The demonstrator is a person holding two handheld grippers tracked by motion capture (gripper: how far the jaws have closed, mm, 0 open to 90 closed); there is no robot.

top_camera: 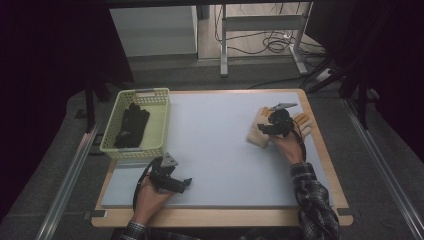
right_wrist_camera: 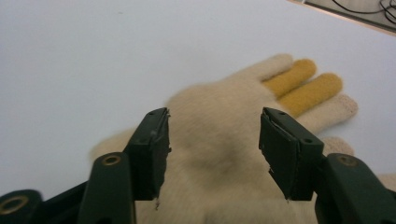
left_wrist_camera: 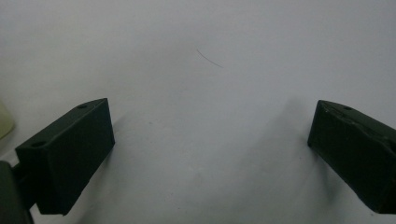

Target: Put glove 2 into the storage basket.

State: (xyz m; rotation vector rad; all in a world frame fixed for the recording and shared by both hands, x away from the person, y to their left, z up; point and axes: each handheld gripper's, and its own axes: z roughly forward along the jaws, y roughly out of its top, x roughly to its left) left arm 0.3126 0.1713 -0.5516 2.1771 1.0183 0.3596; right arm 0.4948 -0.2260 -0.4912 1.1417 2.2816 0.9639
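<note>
right gripper [right_wrist_camera: 212,154] is poised above a cream knitted glove with two yellow fingers [right_wrist_camera: 233,140], lying flat on the pale grey foam mat [top_camera: 215,150] near the mat's right edge. its jaws stand partly apart, straddling the back of the glove; the pads are not seen pressing the wool, so nothing is counted as held. the stance is judged to be set for a pinch on the glove's middle.

left gripper [left_wrist_camera: 210,154] is rested low on the bare mat at the near left, jaws wide, nothing between them; it is judged to be parked out of the way.

pale yellow-green slotted plastic basket [top_camera: 160,102] is stood at the mat's far left corner. a black glove [top_camera: 131,125] is laid inside it; the cream glove is well apart from it.
</note>
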